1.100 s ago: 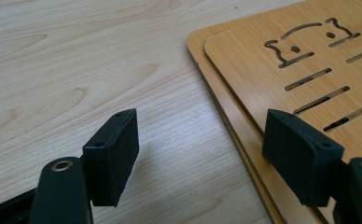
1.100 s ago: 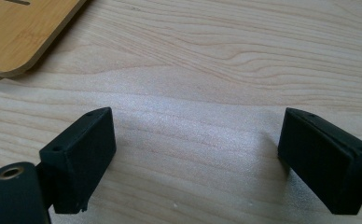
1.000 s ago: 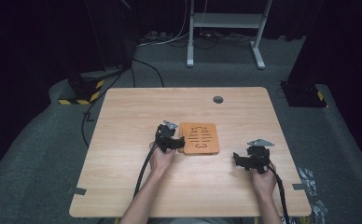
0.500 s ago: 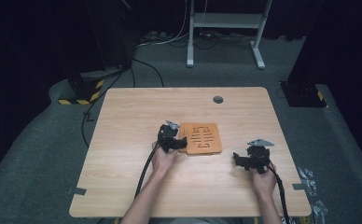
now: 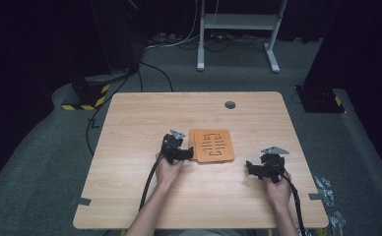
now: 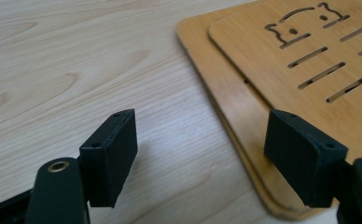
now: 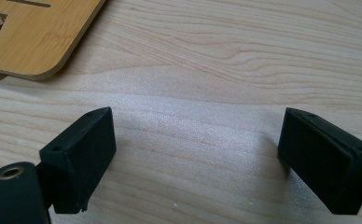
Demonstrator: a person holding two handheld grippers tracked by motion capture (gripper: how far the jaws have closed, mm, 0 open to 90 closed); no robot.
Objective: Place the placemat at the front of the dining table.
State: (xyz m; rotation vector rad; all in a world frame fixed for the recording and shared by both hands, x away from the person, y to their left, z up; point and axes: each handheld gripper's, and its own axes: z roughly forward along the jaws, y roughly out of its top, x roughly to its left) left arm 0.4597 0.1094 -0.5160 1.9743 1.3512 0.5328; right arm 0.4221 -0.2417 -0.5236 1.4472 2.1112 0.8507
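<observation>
- I am holding the left gripper (image 5: 188,153) at the left edge of the stacked bamboo boards (image 5: 212,146), which are lying flat near the middle of the wooden table (image 5: 130,128).
- In the left gripper view its jaws are standing spread wide, with the corner of the stack (image 6: 244,116) sitting between them; one jaw is hanging over bare table, the other over the lower board's edge, and neither pad is pressing on the wood.
- That view is showing two boards, the upper one (image 6: 309,60) lying slightly offset on the lower one (image 6: 226,98), with slots and a small cut-out face in the top.
- I am keeping the right gripper (image 5: 254,169) well apart from the boards, off to their right and nearer my side of the table.
- In the right gripper view its jaws are also spread wide over bare table (image 7: 207,140), pinching nothing, with a rounded corner of the boards (image 7: 34,42) lying at the upper left.
- My two hands are coming in from the near edge, each with a cable (image 5: 147,189) trailing back.
</observation>
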